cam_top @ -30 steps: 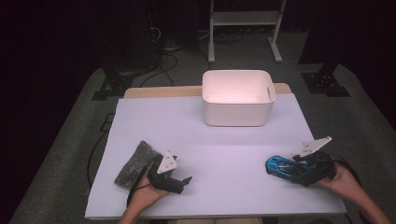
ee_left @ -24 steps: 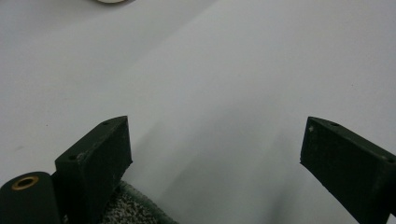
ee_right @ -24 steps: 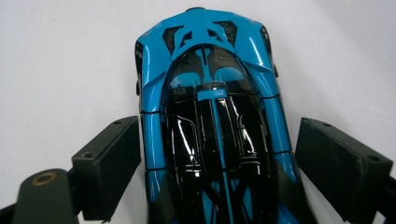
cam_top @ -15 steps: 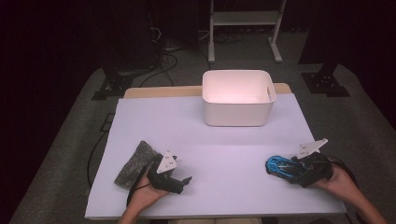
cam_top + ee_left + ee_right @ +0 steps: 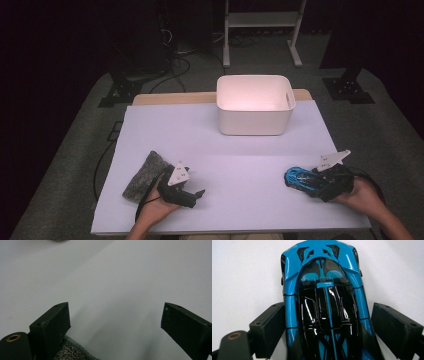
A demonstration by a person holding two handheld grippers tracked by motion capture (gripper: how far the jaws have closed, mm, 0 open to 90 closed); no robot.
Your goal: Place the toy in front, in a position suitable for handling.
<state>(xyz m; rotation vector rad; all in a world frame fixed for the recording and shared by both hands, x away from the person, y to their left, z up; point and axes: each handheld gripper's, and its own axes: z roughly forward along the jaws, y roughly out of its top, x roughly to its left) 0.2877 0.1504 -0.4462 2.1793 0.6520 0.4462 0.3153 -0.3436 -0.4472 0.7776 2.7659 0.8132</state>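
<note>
A blue and black toy car lies on the white table at the front right. My right gripper is open and straddles the car from behind, one jaw along each side; the left jaw looks against the bodywork. At the front left lies a grey speckled cloth pad. My left gripper rests just to its right, open with nothing between its jaws. An edge of the pad shows beside the left jaw in the left gripper view.
A white rectangular bin with handle cut-outs stands at the back centre of the table. Bare tabletop stretches between the two grippers and in front of the bin. Dark floor, cables and a white stand lie beyond the far edge.
My right gripper has edged slightly further around the blue car. The left gripper and the pad have stayed put.
</note>
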